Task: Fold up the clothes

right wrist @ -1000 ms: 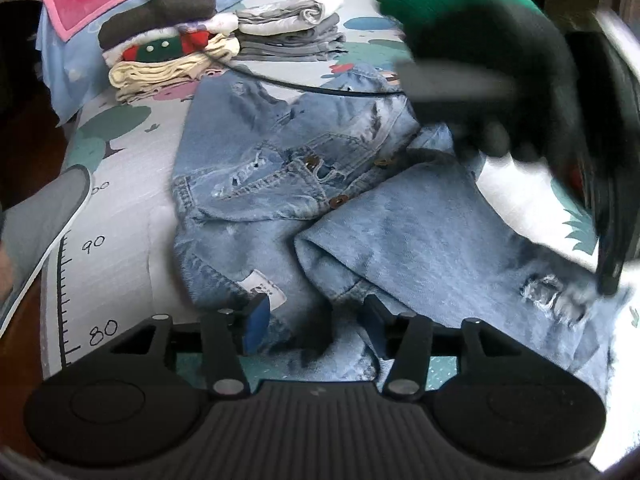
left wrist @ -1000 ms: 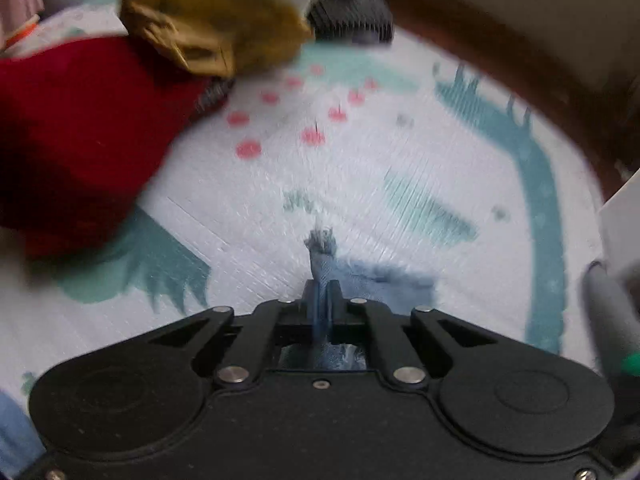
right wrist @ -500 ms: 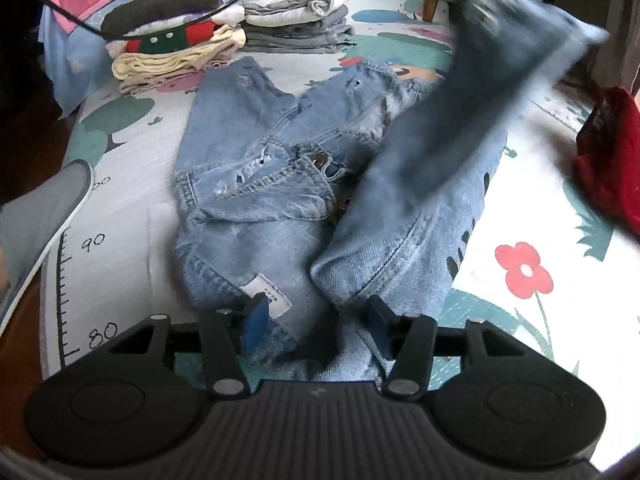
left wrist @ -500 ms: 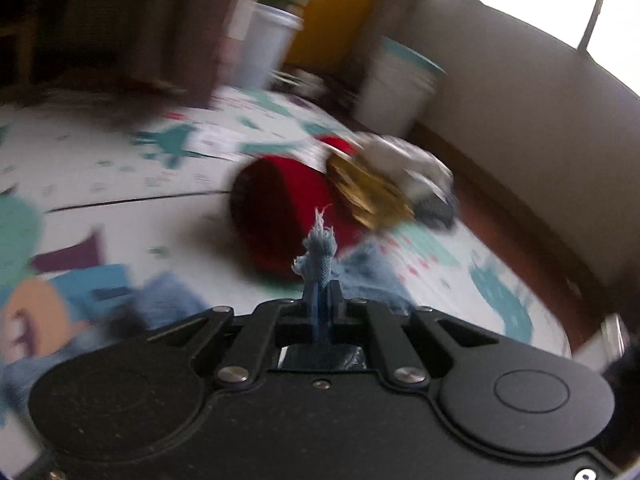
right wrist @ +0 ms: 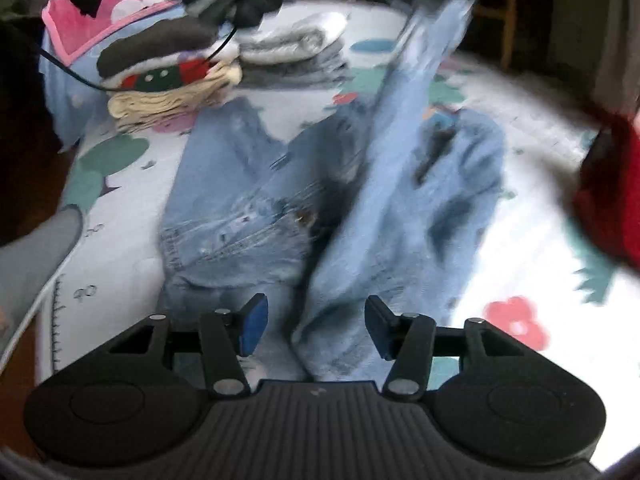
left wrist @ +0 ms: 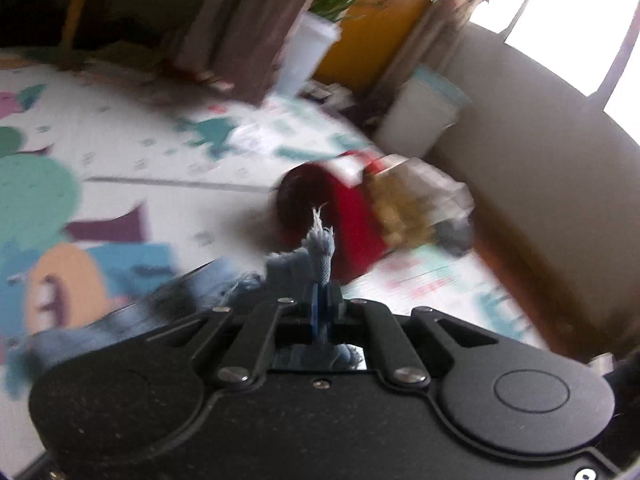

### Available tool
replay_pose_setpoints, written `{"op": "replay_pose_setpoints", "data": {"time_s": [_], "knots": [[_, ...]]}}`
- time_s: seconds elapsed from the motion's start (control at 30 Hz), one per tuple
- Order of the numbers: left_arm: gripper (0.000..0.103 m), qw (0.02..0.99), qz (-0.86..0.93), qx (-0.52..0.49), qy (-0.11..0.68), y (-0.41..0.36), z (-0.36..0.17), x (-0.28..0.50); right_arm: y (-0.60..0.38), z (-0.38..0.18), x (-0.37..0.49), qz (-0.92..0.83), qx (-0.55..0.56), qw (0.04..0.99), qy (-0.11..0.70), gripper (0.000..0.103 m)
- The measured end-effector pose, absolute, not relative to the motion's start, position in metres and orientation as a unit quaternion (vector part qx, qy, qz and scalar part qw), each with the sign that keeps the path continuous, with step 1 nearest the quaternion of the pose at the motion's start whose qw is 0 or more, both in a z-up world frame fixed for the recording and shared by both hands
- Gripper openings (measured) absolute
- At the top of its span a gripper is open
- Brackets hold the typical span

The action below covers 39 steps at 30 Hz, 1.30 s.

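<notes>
Overhead, my left gripper [left wrist: 322, 300] clamps frayed hem of jeans [right wrist: 280, 200], leg raised off play mat [right wrist: 520, 168]. Right gripper [right wrist: 316, 324] gapes wide, empty, low over waistband end. Jeans' long axis runs straight away from right jaws; right nearer waistband.

The jeans [right wrist: 248, 216] lie on the mat [right wrist: 532, 216], one leg [right wrist: 416, 92] lifted above them. Behind the jeans sit two stacks of folded clothes [right wrist: 172, 80], side by side. A loose pile [left wrist: 384, 208] lies to the right. The right tongs [right wrist: 312, 324] hang over the jeans' near edge; the left tongs [left wrist: 322, 304] pinch the hem [left wrist: 320, 248].
</notes>
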State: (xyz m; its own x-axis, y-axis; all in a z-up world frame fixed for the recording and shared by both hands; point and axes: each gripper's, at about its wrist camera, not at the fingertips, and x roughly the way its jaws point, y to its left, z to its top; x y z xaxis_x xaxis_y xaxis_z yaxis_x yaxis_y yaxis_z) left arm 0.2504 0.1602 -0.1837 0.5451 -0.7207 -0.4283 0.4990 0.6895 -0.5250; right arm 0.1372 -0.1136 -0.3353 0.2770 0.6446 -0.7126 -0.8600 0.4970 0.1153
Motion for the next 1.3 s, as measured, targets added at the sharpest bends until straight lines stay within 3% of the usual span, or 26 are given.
{"op": "replay_pose_setpoints", "data": {"time_s": [0.13, 0.27, 0.33, 0.43, 0.57, 0.9, 1.2, 1.3], "knots": [[0.002, 0.857, -0.361, -0.2, 0.307, 0.162, -0.187, 0.263, -0.112, -0.349, 0.14, 0.481, -0.121, 0.768, 0.405, 0.07], [0.005, 0.853, -0.21, -0.094, 0.468, 0.162, -0.273, 0.288, -0.118, -0.351, 0.143, 0.481, -0.091, 0.765, 0.419, 0.07], [0.005, 0.851, -0.197, -0.065, 0.483, 0.164, -0.286, 0.281, -0.121, -0.351, 0.145, 0.481, -0.079, 0.764, 0.423, 0.07], [0.021, 0.859, -0.214, -0.045, 0.463, 0.165, -0.269, 0.276, -0.126, -0.352, 0.148, 0.48, -0.061, 0.763, 0.429, 0.07], [0.026, 0.868, -0.23, 0.0, 0.441, 0.153, -0.246, 0.287, -0.124, -0.351, 0.149, 0.481, -0.068, 0.762, 0.429, 0.07], [0.026, 0.826, -0.239, -0.003, 0.511, 0.096, -0.261, 0.321, -0.123, -0.346, 0.142, 0.472, -0.092, 0.776, 0.407, 0.07], [0.025, 0.819, -0.134, 0.043, 0.556, 0.054, -0.287, 0.334, -0.117, -0.349, 0.143, 0.47, -0.122, 0.78, 0.394, 0.07], [0.016, 0.823, -0.106, 0.06, 0.555, 0.051, -0.292, 0.332, -0.117, -0.346, 0.138, 0.47, -0.133, 0.787, 0.376, 0.07]]}}
